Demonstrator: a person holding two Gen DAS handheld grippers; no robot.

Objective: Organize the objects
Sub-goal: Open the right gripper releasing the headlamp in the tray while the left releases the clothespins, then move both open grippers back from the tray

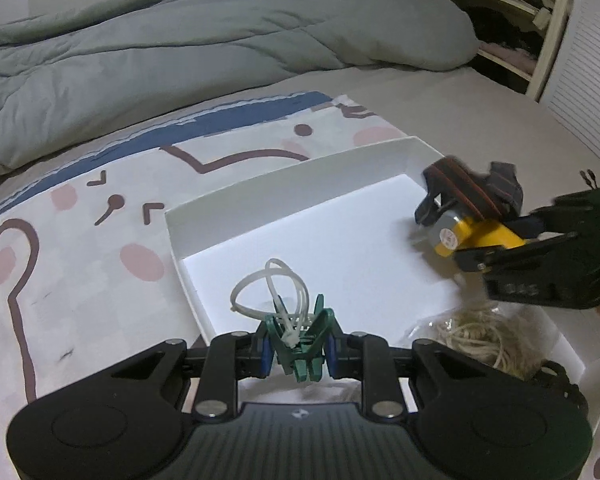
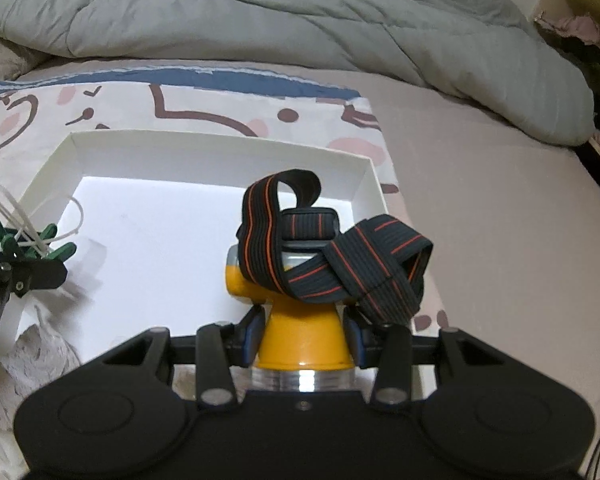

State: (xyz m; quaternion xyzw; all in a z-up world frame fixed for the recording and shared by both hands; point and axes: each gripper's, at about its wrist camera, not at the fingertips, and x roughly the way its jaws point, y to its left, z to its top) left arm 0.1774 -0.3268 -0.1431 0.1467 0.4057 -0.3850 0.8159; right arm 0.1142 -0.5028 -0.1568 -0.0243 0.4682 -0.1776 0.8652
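While the left gripper [image 1: 298, 350] pinches a bundle of green clothespins [image 1: 304, 344] tied with a white zip tie [image 1: 268, 292], jaws closed narrowly on it, the right gripper [image 2: 304, 334] clamps the yellow headlamp [image 2: 300, 320] by its body, jaws spread about as wide as the lamp, its black-and-red strap [image 2: 332, 256] piled on top. Both loads hang over the white box [image 1: 292, 176], the clothespins above its near-left corner and the headlamp at its right side. Judging by this, the placing step is in hand; next each load needs lowering onto the box floor before the jaws part. Only the left view shows a coil of pale string [image 1: 484, 336] in the box's near-right corner; only the right view shows the strap's loops clearly
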